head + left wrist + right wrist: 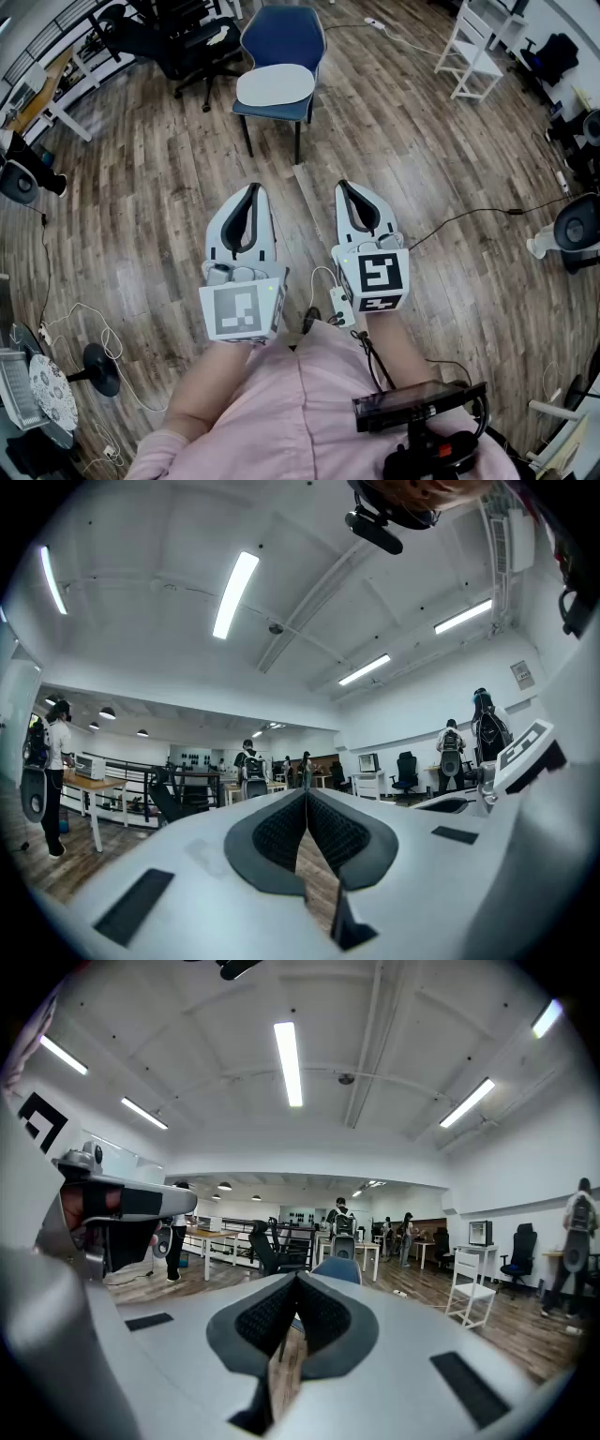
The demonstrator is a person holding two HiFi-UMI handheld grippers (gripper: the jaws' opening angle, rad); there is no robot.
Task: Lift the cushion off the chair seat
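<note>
**Cushion untouched**

The pale oval fabric cushion [275, 85] lies on the blue plastic chair [281, 33]. The left tool [251, 190] and right tool [344, 187], both closed and empty, hang well short of the chair. We advise opening wide before the cushion's near edge.

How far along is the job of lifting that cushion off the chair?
Nothing looks done yet: the flat white cushion lies on the seat of the blue chair. Nothing is in hand: the left tongs and right tongs are both shut, empty and well short of the chair. Left to do: walk up, grip the cushion, lift it.
</note>
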